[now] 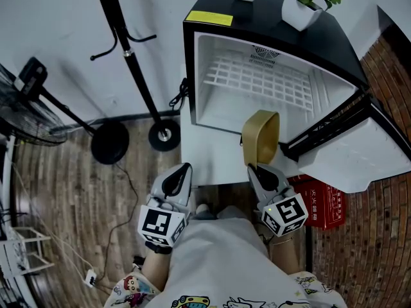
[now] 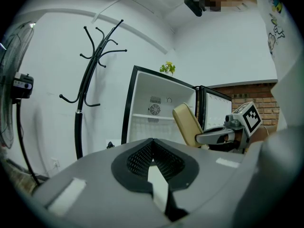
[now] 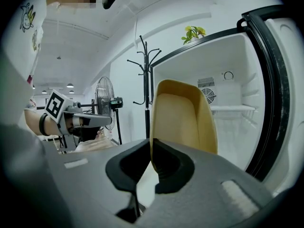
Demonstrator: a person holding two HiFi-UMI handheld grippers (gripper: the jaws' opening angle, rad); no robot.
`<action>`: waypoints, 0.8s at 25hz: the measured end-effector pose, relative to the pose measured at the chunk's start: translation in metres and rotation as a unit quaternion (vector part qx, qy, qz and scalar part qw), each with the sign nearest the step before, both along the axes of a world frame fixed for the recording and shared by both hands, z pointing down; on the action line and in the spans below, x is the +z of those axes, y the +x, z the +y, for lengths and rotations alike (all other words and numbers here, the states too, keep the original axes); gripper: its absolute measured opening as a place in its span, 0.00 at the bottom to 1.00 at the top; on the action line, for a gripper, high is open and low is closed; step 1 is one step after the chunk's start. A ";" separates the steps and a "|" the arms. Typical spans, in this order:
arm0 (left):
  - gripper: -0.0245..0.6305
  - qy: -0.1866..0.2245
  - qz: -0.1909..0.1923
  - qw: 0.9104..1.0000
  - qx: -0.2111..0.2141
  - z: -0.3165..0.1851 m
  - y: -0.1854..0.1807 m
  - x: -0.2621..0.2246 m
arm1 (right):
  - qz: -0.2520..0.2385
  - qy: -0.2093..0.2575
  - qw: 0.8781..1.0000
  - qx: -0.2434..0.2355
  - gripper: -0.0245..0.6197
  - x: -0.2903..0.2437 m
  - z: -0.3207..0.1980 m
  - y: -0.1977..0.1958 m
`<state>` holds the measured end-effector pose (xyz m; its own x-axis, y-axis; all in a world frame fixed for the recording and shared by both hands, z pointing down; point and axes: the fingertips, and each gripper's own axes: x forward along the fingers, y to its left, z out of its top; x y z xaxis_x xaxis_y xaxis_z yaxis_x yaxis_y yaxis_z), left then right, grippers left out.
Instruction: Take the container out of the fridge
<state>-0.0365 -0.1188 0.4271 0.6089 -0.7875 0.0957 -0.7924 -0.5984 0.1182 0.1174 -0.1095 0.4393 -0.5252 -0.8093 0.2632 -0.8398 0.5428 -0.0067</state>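
**Container clamped in the right gripper at the fridge mouth**

The right gripper [image 3: 151, 148] is seen closed on the near wall of the tan container [image 3: 183, 118]: one jaw lies inside the hollow and the other outside, with the rim pinched between them. The left gripper [image 2: 153, 144] is shut on nothing, its jaws pressed together with only air ahead of them.

From the right gripper the container runs straight ahead and upward. Its long axis continues the line of the jaws, towards the open fridge [image 3: 237, 127] beyond. In the head view the container [image 1: 261, 136] is found directly past the right gripper [image 1: 252, 167], in front of the white cavity and just inside the swung door [image 1: 379, 153], which lies to that gripper's right. Whether its far end is fully clear of the opening cannot be settled.

The left gripper [image 1: 186, 167] is held level with the right one, well to the container's left and apart from it. The right hand is therefore judged to be the working one, and the coming pull is expected to run back along the container's own axis, away from the cavity and clear of the door edge
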 end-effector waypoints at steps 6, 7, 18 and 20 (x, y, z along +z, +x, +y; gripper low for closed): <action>0.04 -0.001 -0.001 1.000 -0.002 0.000 -0.002 -0.004 | -0.001 0.000 1.000 0.000 0.05 -0.001 0.000 -0.002; 0.04 0.000 0.000 1.000 -0.002 0.000 -0.002 -0.003 | 0.000 0.000 1.000 -0.001 0.05 -0.001 0.000 -0.002; 0.04 -0.002 -0.001 1.000 -0.004 0.000 -0.007 -0.003 | -0.001 0.001 1.000 -0.004 0.05 0.000 0.000 -0.007; 0.04 -0.002 -0.001 1.000 -0.004 0.000 -0.007 -0.003 | 0.000 0.001 1.000 -0.005 0.05 0.000 0.000 -0.008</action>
